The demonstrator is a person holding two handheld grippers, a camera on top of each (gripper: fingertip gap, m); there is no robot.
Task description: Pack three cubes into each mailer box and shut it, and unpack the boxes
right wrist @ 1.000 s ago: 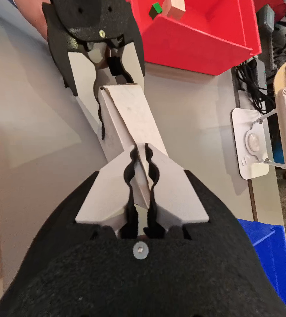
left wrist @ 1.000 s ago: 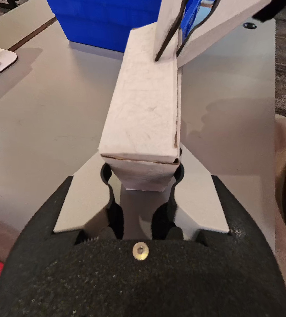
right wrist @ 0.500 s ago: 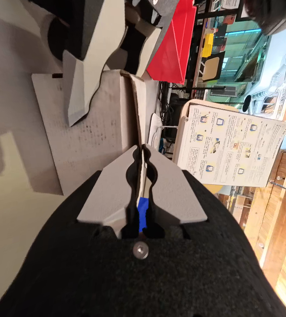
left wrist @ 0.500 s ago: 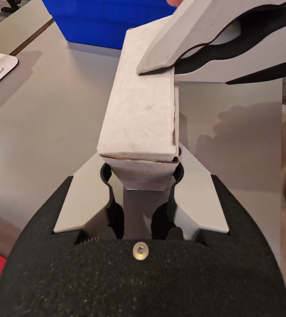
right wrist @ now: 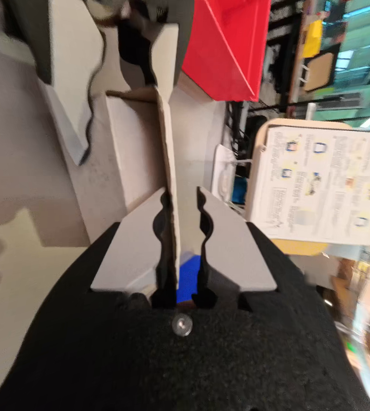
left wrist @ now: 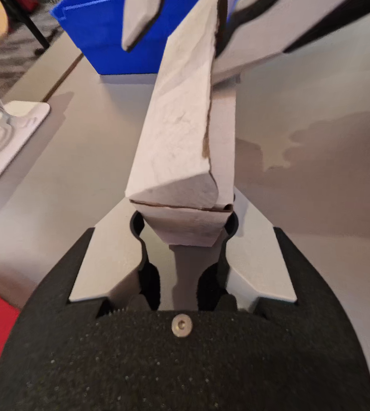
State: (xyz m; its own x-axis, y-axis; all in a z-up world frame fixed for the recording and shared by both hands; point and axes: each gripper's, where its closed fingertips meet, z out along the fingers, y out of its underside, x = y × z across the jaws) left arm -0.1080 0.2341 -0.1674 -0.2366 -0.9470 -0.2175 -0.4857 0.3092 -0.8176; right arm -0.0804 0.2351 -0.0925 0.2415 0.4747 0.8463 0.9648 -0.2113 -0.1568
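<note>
The white mailer box [left wrist: 179, 142] fills centre frame, its near end clamped between the left gripper [left wrist: 183, 213] jaws. Its lid flap [right wrist: 168, 178] stands edge-on inside the right gripper [right wrist: 180, 191], whose jaws have parted since half a second ago. The blue bin [left wrist: 104, 33] sits upper left and the red bin [right wrist: 224, 49] at top; their contents are hidden. The printed sheet [right wrist: 326, 186] on the right is blurred.

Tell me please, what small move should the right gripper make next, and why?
Probably draw the right gripper back off the lid. Its jaws stand apart, the lid is already raised, and the left gripper grips the box.
</note>
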